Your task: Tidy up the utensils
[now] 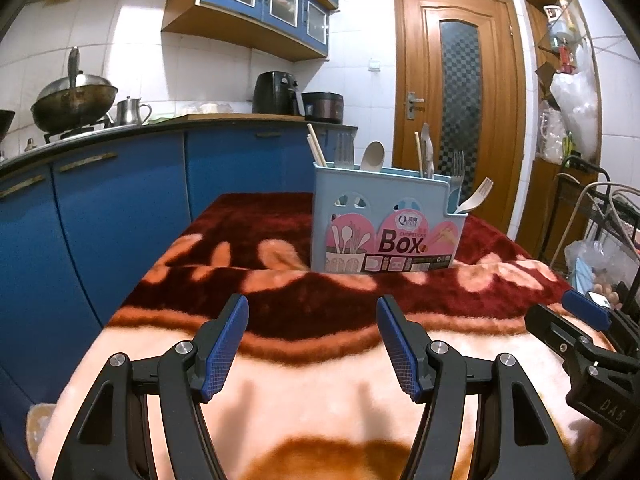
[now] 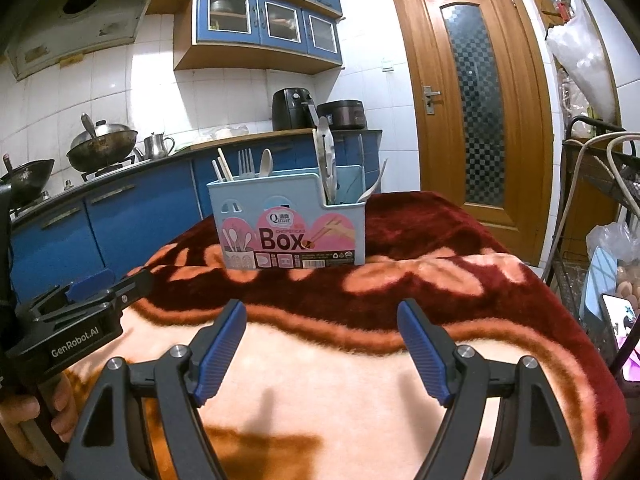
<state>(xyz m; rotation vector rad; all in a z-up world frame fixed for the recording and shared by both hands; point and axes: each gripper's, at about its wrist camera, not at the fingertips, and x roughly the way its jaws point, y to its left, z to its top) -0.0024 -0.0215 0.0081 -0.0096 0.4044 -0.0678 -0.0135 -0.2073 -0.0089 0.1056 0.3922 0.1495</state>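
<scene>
Facing the utensil box point(image 1: 386, 220) head-on: it is stood upright mid-blanket point(image 1: 280, 380), well ahead of both grippers. Left gripper point(image 1: 312, 344) and right gripper point(image 2: 320, 350) are held apart, empty; neither is clearly nearer.

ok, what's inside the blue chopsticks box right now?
The blue chopsticks box holds chopsticks, a metal fork, a pale spoon and a pale fork, all standing handle-down. The walls hide their lower ends and the box floor.

Plush fuzzy blanket point(image 1: 304, 392), smooth light-blue plastic utensil box point(image 1: 384, 216), glossy paper label point(image 1: 384, 246), varnished wooden door point(image 1: 416, 80)
</scene>
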